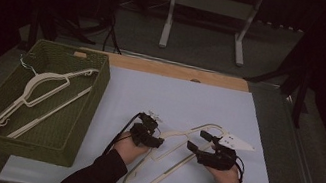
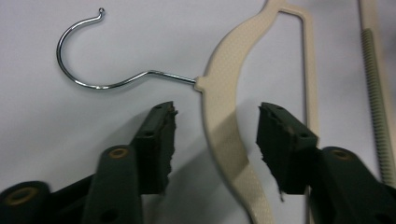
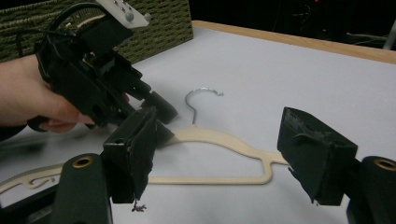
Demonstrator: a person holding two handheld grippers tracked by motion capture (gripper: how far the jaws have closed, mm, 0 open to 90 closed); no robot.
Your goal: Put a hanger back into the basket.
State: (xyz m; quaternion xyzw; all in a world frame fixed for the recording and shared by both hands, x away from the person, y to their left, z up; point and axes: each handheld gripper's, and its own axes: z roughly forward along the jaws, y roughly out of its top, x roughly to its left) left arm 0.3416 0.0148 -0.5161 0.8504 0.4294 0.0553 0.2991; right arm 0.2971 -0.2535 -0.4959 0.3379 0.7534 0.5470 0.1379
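Observation:
A cream plastic hanger (image 1: 184, 132) with a metal hook (image 2: 93, 56) lies flat on the white table sheet, between the two hands. My left gripper (image 1: 152, 138) is at the hanger's neck. In the left gripper view its jaws (image 2: 217, 116) stand open on either side of the cream shoulder (image 2: 224, 93), with a gap at each pad. My right gripper (image 1: 197, 141) is at the hanger's right side. Its jaws (image 3: 222, 123) are wide open, and the hanger (image 3: 219, 140) lies on the sheet just beyond them. The left gripper (image 3: 102, 79) shows there too, in a hand.
A green woven basket (image 1: 69, 120) stands at the table's left with another cream hanger (image 1: 45, 83) lying in it. A wooden strip (image 1: 179, 71) runs along the table's far edge. A white frame stands on the floor beyond.

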